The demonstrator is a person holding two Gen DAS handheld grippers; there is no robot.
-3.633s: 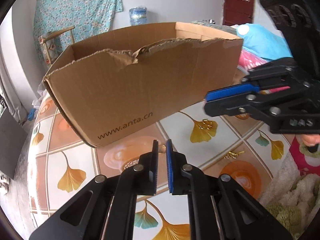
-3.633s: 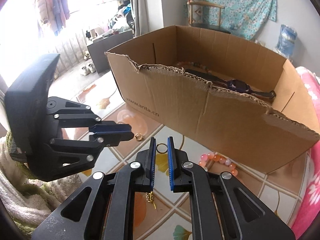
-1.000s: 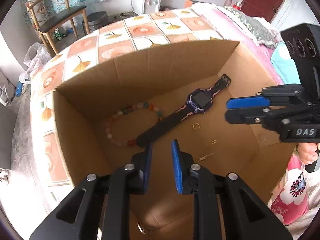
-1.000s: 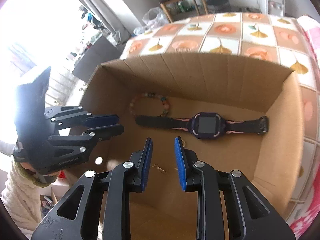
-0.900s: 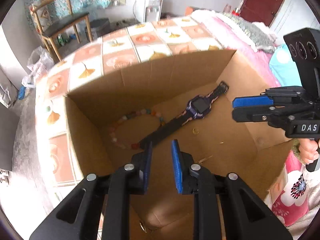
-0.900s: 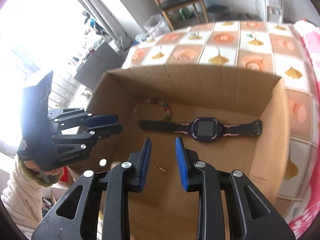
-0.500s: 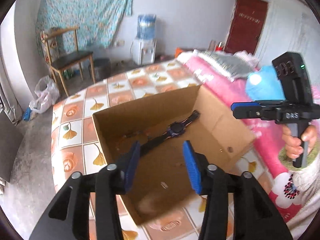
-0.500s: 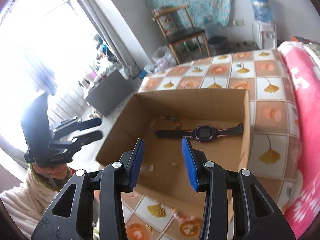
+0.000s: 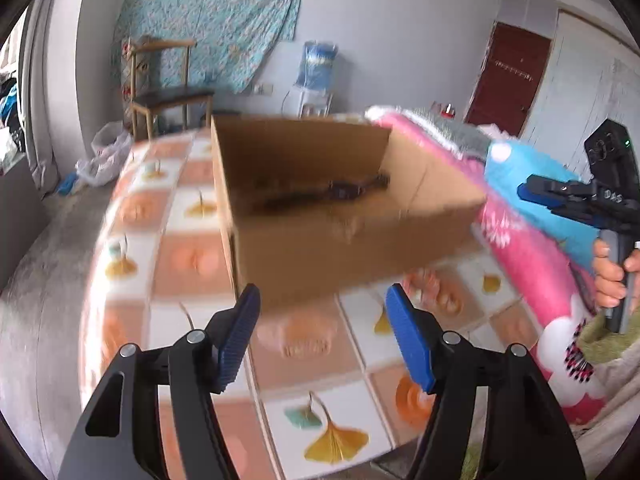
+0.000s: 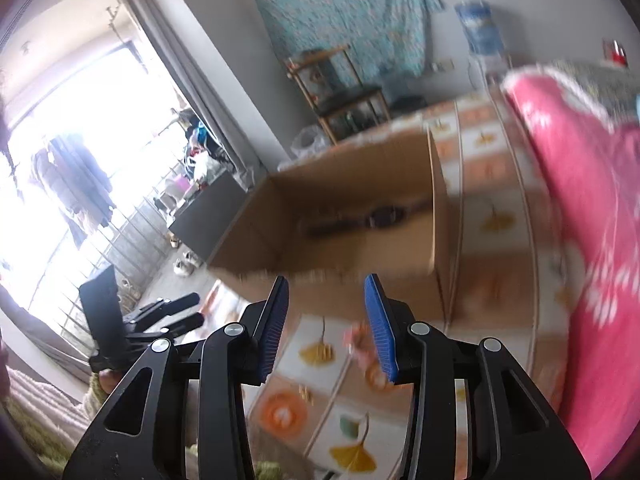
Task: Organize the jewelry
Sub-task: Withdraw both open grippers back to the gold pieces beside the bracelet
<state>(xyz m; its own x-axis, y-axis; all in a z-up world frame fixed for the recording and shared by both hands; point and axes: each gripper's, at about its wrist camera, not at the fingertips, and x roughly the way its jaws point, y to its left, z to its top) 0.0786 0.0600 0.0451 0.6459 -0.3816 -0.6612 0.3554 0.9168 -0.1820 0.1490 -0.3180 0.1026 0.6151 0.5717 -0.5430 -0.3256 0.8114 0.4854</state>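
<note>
Inside one box [image 9: 320,240]: one watch [image 10: 384,215].

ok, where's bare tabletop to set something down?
Bare tiles left of the cardboard box, toward the table edge, and along the near edge. Crowded in front of the box: pink bead bracelet and small gold piece, both blurred.
</note>
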